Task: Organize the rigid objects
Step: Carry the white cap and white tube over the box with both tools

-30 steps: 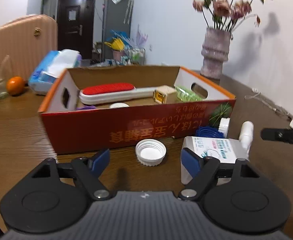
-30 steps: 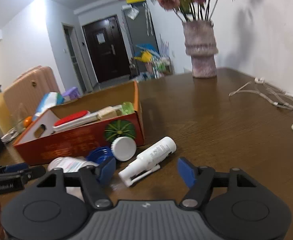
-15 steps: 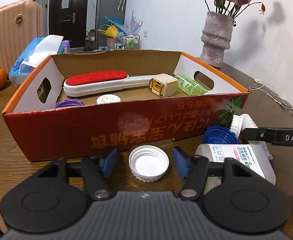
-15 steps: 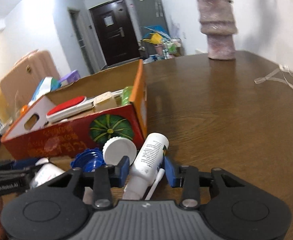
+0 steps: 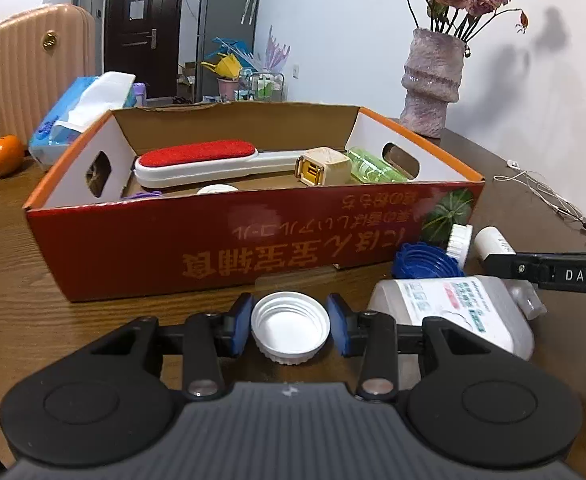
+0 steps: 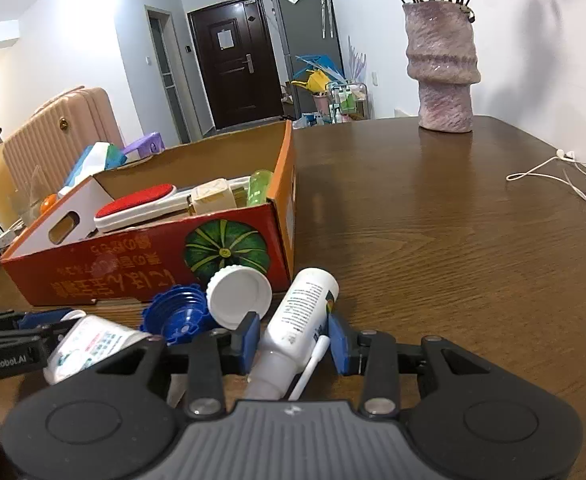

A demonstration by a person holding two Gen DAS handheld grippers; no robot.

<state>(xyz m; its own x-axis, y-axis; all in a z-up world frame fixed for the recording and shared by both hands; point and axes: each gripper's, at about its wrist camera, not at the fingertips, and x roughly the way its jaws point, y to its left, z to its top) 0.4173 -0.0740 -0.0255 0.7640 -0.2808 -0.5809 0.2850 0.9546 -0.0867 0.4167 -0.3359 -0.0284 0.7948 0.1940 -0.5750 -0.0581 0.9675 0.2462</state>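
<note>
Two grippers work beside the red-and-orange cardboard box (image 5: 253,240), which already holds sorted items on the brown wooden table (image 6: 453,240). The right gripper (image 6: 293,340) is clamped on the white plastic spray bottle (image 6: 297,320) lying flat, apparently for boxing. The left gripper (image 5: 291,324) is closing around the upturned white screw cap (image 5: 290,326), pads at its rim.

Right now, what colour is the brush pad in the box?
Red brush pad; clearest from left wrist.

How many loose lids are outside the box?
3. One white lid sits between the closing jaws of the left gripper. A blue lid lies by the right corner of the box. A second white lid leans beside it. More may be hidden.
</note>
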